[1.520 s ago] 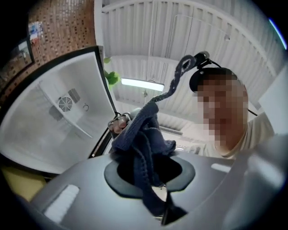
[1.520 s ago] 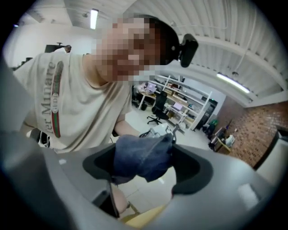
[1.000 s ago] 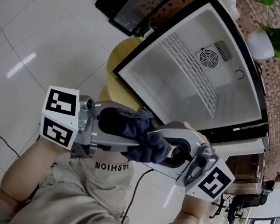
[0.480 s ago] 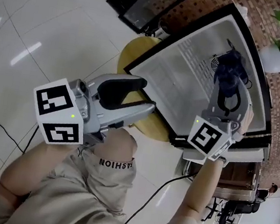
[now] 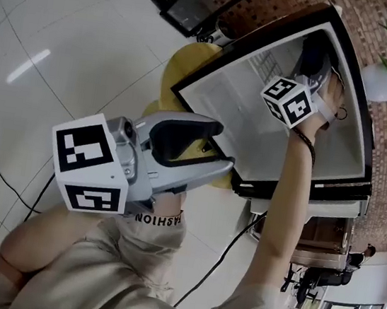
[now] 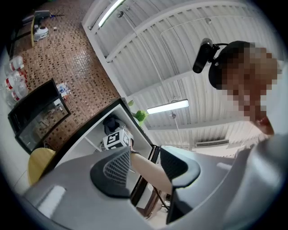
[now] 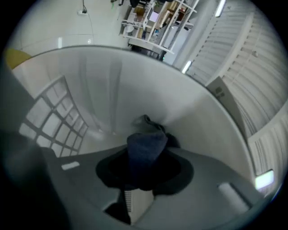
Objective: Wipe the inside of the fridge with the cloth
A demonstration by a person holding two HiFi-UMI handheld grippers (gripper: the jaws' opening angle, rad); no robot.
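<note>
— Where is the cloth (image 7: 146, 148)?

— Inside the fridge (image 5: 253, 134), bunched between the jaws of the right gripper (image 7: 143, 173). Those jaws have just been closing and are clamped on it, with dark blue fabric filling the gap between them.

— Which way does it lie?

— Its long axis runs along the gripper's own line. One end is pinched back between the pads. The other pokes straight forward past the fingertips toward the white inner wall, where two surfaces meet in a curve. (Whether that far end presses on the wall I cannot tell; it looks very close.)

— And from the head view?

— The cloth shows as a dark bundle at the far upper corner of the open fridge, just beyond the right gripper's marker cube (image 5: 290, 102). It points up and away from the person. The right forearm (image 5: 291, 199) reaches in across the fridge's black front edge.

— Anything beside the cloth?

— A wire grille (image 7: 49, 121) sits on the wall to its left in the right gripper view, apart from it.

— The left gripper (image 5: 224, 146)?

— Outside the fridge, near the person's body, pointing toward the opening. Its jaws stand apart, having just eased inward a little, and grip nothing. Only the right forearm and the fridge show far off between them.
</note>
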